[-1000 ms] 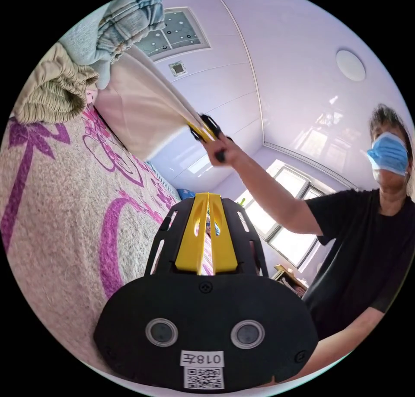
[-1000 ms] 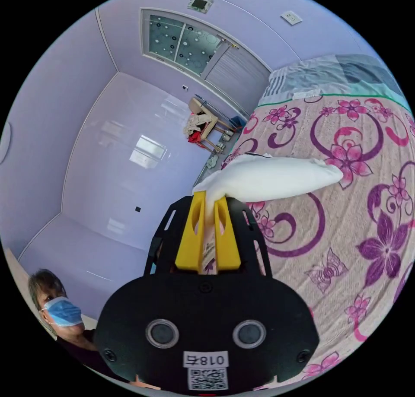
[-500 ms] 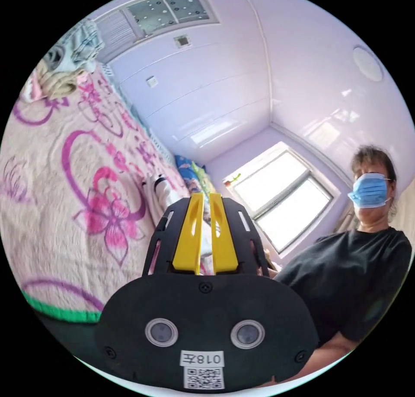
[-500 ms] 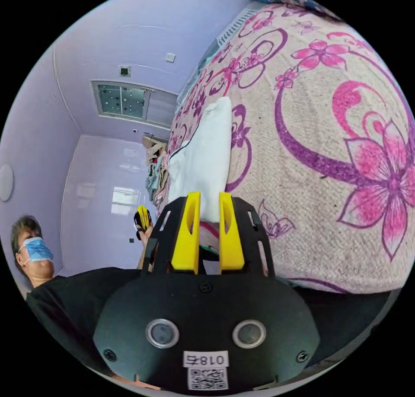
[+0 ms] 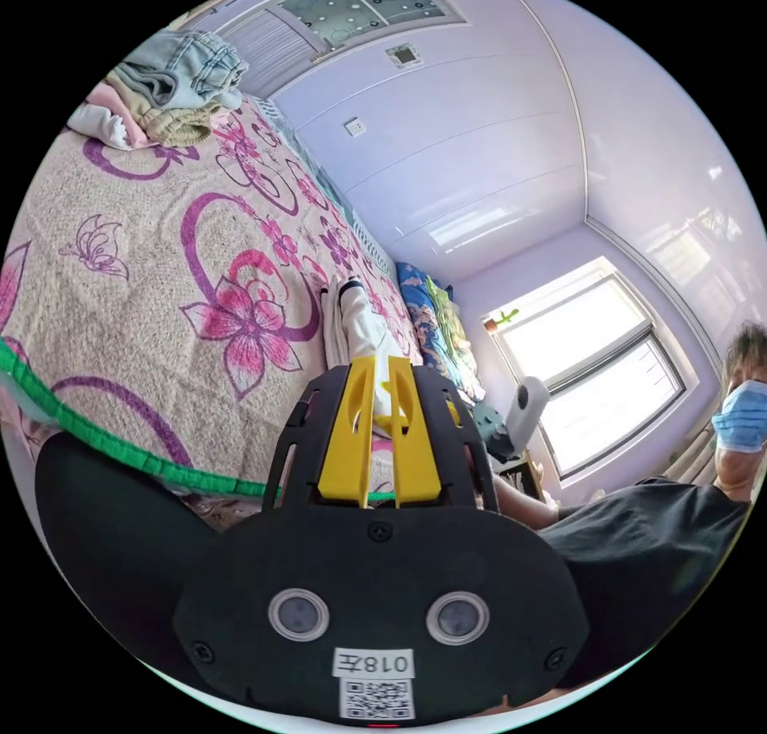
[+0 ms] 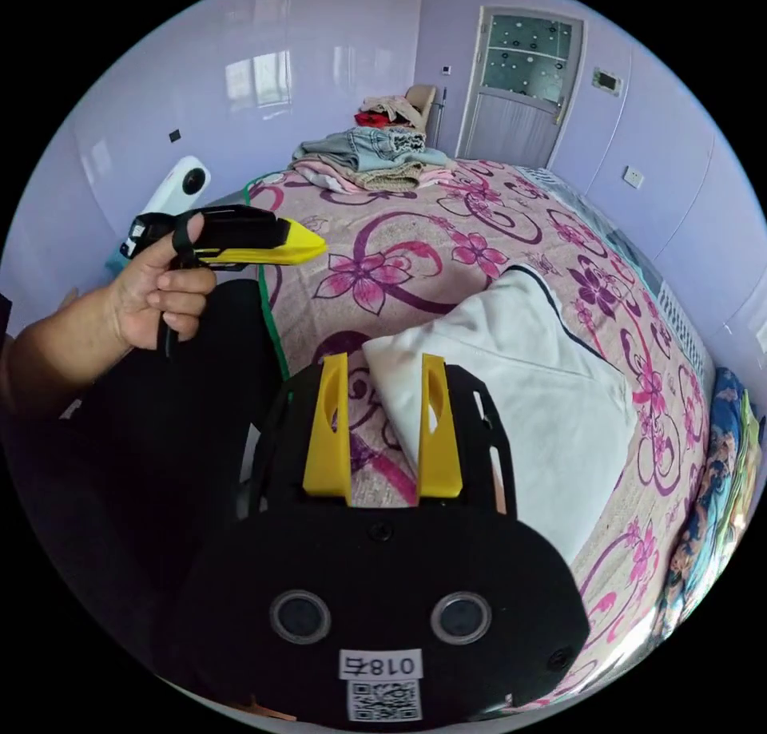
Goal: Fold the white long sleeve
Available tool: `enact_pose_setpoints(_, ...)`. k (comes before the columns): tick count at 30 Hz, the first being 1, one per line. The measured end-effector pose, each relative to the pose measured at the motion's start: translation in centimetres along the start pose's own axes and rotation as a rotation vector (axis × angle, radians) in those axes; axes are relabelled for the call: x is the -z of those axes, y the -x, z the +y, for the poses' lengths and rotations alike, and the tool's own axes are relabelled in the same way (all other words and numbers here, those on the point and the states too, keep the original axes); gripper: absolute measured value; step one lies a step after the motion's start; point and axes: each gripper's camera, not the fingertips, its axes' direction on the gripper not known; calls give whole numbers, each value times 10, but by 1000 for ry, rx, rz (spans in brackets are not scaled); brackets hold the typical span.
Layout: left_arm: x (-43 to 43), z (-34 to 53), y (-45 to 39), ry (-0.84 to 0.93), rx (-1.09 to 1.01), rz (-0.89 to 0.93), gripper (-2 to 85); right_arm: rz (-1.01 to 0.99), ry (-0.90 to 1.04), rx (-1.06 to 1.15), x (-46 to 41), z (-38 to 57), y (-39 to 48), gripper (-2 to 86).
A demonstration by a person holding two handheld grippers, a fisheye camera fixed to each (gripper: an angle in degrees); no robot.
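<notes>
shirt down on the bed, folding looks close to done

the right tongs (image 6: 382, 370) are spread with nothing in them, just above the bed (image 6: 415, 239). past them the white long sleeve (image 6: 511, 398) lies folded flat. the left tongs (image 6: 307, 244) are pressed together, holding nothing. farther off sits a pile of clothes (image 6: 375, 155).

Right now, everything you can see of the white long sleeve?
The white long sleeve lies folded on the floral bedspread, a flat, roughly rectangular bundle of soft, smooth-looking white fabric. A thin dark trim line runs along its far edge and a fold crease crosses the top layer. Its near corner sits just beyond the open jaws of the right hand-held gripper, with no visible grip on it. In the left gripper view it shows edge-on as a low white stack.
</notes>
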Motion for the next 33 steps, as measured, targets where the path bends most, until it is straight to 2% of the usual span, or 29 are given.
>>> enact_pose_setpoints(4, 10, -3, -14, 43, -24, -24, 23, 83, 163, 37, -39, 3, 0, 53)
enact_pose_setpoints(9, 10, -21, -28, 79, -31, -17, 24, -254, -20, -308, 2, 43, -77, 27)
enact_pose_setpoints(11, 0, -29, -32, 107, -30, -35, 35, -382, -188, -490, 34, 84, -124, 23)
enact_pose_setpoints(13, -16, -37, -35, 154, -29, -25, 45, -458, -267, -538, 52, 113, -150, 21)
enact_pose_setpoints(20, -71, -56, -35, 251, 17, 30, 113, -737, -339, -652, 47, 188, -194, 21)
enact_pose_setpoints(24, -60, -71, -49, 207, -37, 26, 175, -758, -354, -645, 49, 209, -207, 21)
enact_pose_setpoints(27, -56, -80, -44, 265, -23, 84, 207, -755, -340, -624, 53, 216, -215, 21)
enact_pose_setpoints(30, -46, -84, -38, 278, -15, 96, 216, -798, -325, -640, 50, 223, -223, 19)
enact_pose_setpoints(33, -33, -87, -24, 286, 5, 94, 215, -922, -335, -716, 41, 240, -238, 15)
